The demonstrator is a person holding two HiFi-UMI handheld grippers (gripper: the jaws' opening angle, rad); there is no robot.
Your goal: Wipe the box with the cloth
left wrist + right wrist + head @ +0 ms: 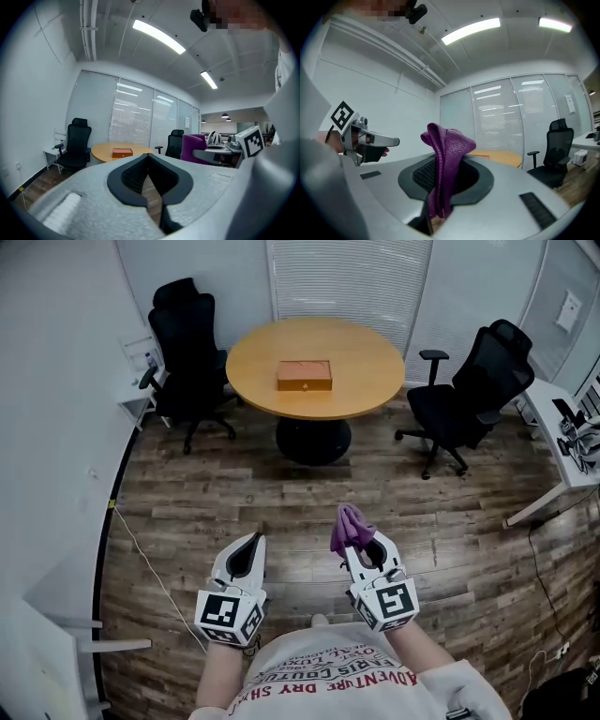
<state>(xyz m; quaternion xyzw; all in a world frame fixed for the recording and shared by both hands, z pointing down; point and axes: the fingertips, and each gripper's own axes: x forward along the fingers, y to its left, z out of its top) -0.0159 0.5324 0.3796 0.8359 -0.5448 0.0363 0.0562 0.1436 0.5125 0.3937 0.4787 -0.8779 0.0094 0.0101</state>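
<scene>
The right gripper (366,551) is clamped on a purple cloth (446,154). Its jaws are drawn in on the fabric, which is pinched low between the dark pads and stands up above them in a loose, folded bunch. The left gripper (246,557) carries nothing: its jaws meet at the tips, and only a sliver of the wood floor (281,493) shows through the slot behind them. Both grippers are held low in front of the person's body, side by side but apart, pointing towards the middle of the room.

So the wiping has not begun. Having the cloth in hand looks like the only part done — the approach to the box and the wipe itself are all left.

The box (304,375) is orange-brown, flat and rectangular. It has what may be a small clasp on its front, though it is too small in view to be sure. It lies shut near the middle of the round wooden table (375,367), well apart from both grippers — ahead of them across a stretch of plank floor, and a little left of the right gripper's line. A black office chair (187,343) stands at the table's left and another office chair (478,390) at its right, neither between the grippers and the box.
</scene>
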